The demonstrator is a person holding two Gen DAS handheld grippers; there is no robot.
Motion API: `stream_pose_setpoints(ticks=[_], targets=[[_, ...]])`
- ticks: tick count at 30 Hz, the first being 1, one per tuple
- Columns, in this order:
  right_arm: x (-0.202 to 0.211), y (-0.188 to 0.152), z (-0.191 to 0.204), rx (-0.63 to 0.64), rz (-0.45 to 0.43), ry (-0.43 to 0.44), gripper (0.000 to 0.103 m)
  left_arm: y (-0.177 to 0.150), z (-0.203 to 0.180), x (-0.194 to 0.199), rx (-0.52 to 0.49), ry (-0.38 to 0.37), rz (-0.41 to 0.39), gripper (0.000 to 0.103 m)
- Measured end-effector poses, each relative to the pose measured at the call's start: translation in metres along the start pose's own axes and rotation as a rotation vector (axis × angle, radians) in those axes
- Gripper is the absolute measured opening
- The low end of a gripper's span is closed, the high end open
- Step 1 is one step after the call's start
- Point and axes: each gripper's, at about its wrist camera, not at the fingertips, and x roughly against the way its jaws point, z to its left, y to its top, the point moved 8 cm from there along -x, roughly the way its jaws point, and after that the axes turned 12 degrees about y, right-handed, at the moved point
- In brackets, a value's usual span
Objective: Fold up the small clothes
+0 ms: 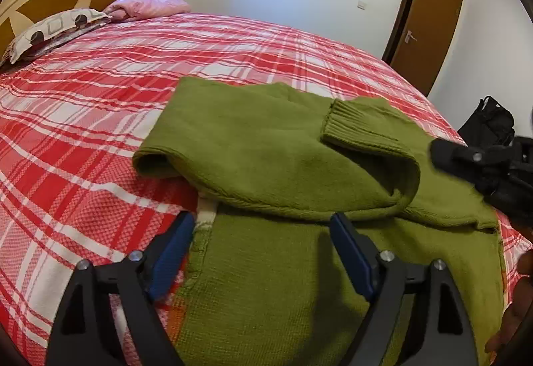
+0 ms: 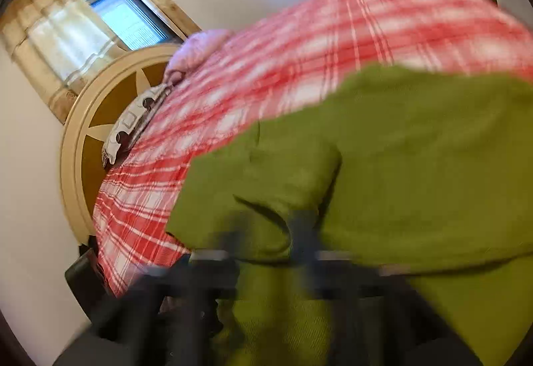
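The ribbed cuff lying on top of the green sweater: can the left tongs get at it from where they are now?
Probably yes. The left tongs stand open over the green sweater, and only flat folded knit lies between them and the ribbed cuff.

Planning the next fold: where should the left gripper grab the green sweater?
Probably the near left side edge of the green sweater, where it lies flat on the plaid bedspread. The left gripper, jaws open, already straddles it; come in from the left, low.

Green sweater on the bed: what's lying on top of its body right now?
A folded-over sleeve with a ribbed cuff lies across the green sweater. Whatever that fold covers is hidden. The plaid bedspread lies underneath.
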Motion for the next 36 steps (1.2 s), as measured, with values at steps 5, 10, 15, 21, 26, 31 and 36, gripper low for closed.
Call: stream_pose_setpoints(ticks=[5, 10, 15, 21, 26, 31, 36], targets=[[-0.002, -0.005, 0.021, 0.234, 0.016, -0.140, 0.098, -0.001, 0.003, 0.000, 0.015, -0.017, -0.005, 0.087], [-0.023, 0.000, 0.036, 0.485, 0.050, -0.314, 0.098, -0.001, 0.004, 0.001, 0.030, -0.028, -0.011, 0.088], [-0.059, 0.008, 0.015, 0.576, 0.159, -0.446, 0.069, 0.000, 0.006, 0.001, 0.053, -0.047, -0.017, 0.088], [-0.069, 0.028, -0.007, 0.411, 0.190, -0.403, 0.015, 0.000, 0.007, 0.001, 0.061, -0.051, -0.021, 0.088], [-0.027, 0.064, 0.007, 0.260, 0.011, -0.215, 0.010, 0.000, 0.008, 0.001, 0.073, -0.054, -0.024, 0.088], [0.035, 0.098, 0.014, 0.185, -0.188, -0.107, 0.009, 0.001, 0.010, 0.001, 0.089, -0.056, -0.025, 0.088], [0.089, 0.105, -0.012, 0.150, -0.302, -0.149, 0.009, 0.001, 0.013, 0.001, 0.114, -0.064, -0.025, 0.088]])
